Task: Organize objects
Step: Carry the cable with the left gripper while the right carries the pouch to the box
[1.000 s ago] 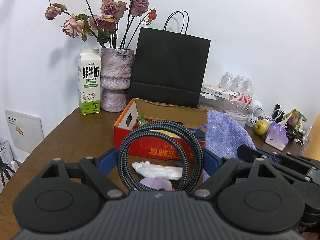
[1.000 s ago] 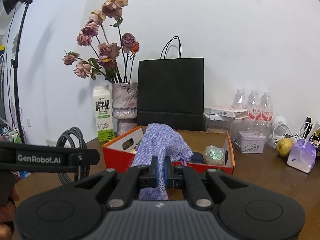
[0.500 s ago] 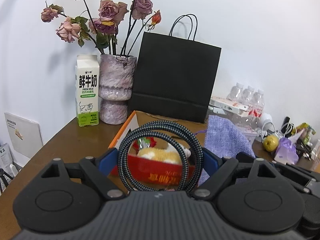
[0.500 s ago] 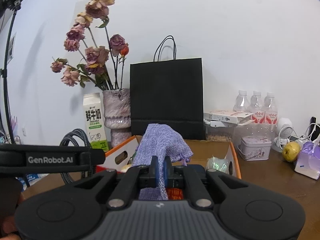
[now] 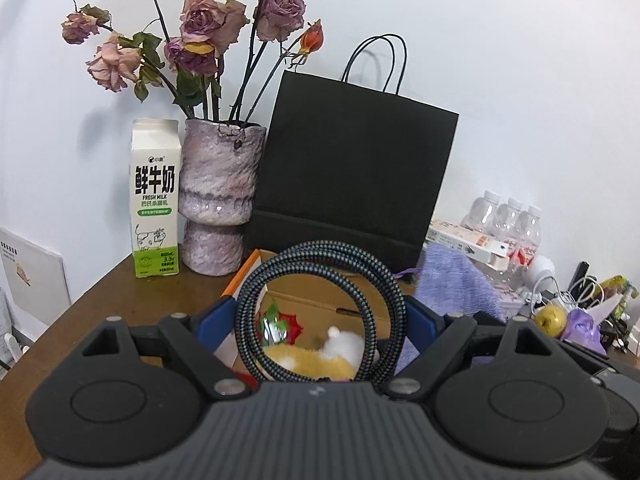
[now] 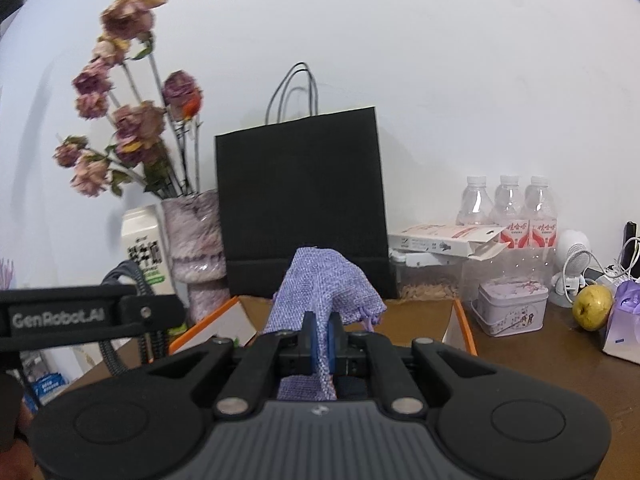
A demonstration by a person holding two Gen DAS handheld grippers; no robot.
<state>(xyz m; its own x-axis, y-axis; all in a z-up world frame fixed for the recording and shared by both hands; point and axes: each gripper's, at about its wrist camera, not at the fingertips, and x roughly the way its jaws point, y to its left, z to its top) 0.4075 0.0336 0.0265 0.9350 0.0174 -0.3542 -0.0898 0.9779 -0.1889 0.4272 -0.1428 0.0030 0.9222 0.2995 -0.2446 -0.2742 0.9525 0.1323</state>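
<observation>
My left gripper holds a coiled cable between wide-set fingers, above the near edge of the box. My right gripper is clamped on a purple pouch over the box's middle.

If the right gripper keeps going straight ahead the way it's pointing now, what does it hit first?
Probably the black paper bag. The right gripper, shut on the purple pouch, points over the open cardboard box toward the bag standing behind it. Depth is unclear, so if it runs low it might meet the box's far wall first.
</observation>
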